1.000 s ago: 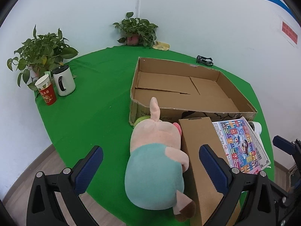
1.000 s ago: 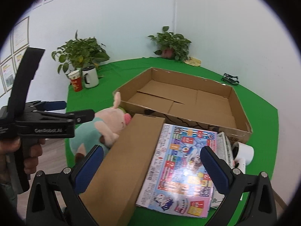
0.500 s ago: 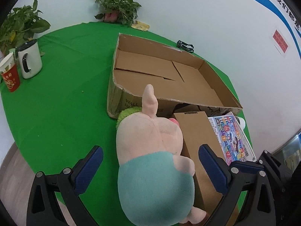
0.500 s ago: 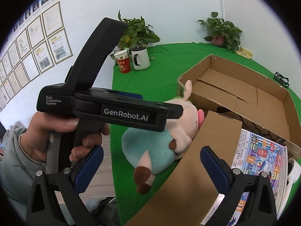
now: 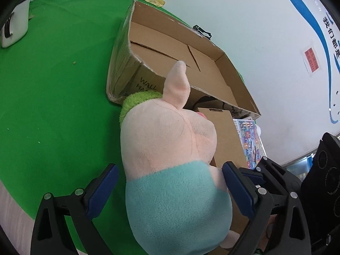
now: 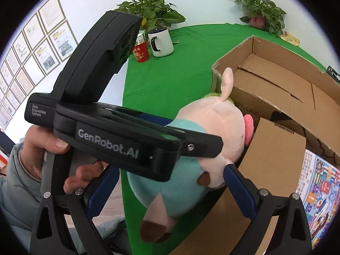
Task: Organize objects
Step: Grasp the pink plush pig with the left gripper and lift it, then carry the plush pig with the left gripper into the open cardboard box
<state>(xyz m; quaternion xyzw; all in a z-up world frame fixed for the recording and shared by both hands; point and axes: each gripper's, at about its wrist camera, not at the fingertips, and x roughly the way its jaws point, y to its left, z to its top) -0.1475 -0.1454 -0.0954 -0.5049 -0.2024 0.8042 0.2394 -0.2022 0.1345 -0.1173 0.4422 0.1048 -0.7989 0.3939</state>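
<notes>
A pink plush pig in a teal shirt (image 5: 170, 159) lies on the green table, its head against a large open cardboard box (image 5: 180, 51). My left gripper (image 5: 170, 188) is open, its jaws on either side of the pig's teal body, not squeezing it. In the right wrist view the pig (image 6: 201, 140) lies beside a flat brown carton (image 6: 269, 159). My right gripper (image 6: 170, 191) is open, hovering near the pig's feet behind the left gripper's black body (image 6: 127, 136).
A flat brown carton (image 5: 223, 136) and a colourful printed sheet (image 5: 250, 142) lie right of the pig. A white mug (image 6: 160, 41) and red cup (image 6: 141, 52) stand at the far left with potted plants (image 6: 261, 12). The green table (image 5: 53, 85) edge is near.
My left gripper has moved forward and down until its open jaws straddle the pig's body. My right gripper has swung left, so the left gripper and hand fill its view.
</notes>
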